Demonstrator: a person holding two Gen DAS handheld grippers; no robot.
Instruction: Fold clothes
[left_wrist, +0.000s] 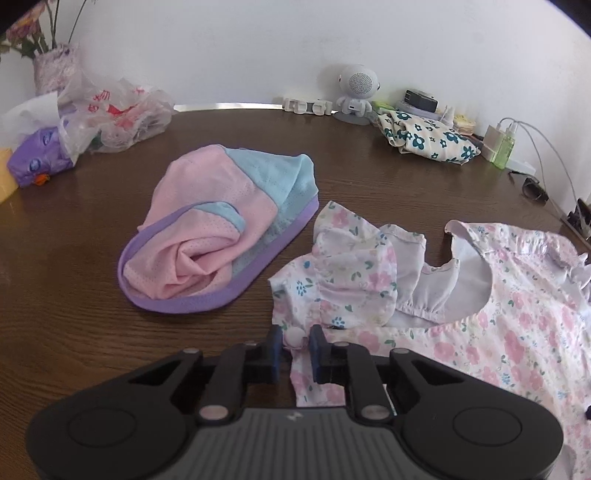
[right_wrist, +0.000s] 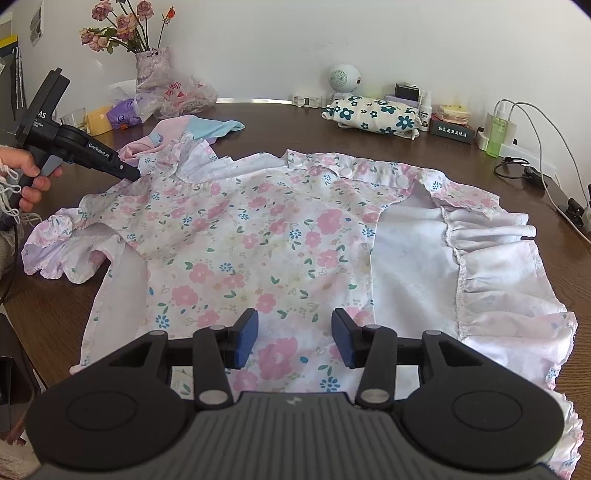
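A white baby garment with pink flowers (right_wrist: 258, 240) lies spread on the brown table (right_wrist: 476, 162), its ruffled hem to the right. My left gripper (left_wrist: 295, 341) is shut on the garment's (left_wrist: 498, 332) left edge, with a round snap button showing between the blue pads. In the right wrist view that gripper (right_wrist: 129, 171) meets the cloth near the frilled sleeve, with a hand on its handle. My right gripper (right_wrist: 294, 341) hovers open over the near part of the garment, and its pads stand apart with nothing pinched.
A pink, blue and purple garment (left_wrist: 218, 229) lies crumpled to the left. A folded cloth with dark blue flowers (right_wrist: 373, 114), a small round speaker (right_wrist: 341, 77), bottles, boxes and cables line the back wall. At the back left are a plastic bag (left_wrist: 122, 114) and a vase of flowers (right_wrist: 151, 62).
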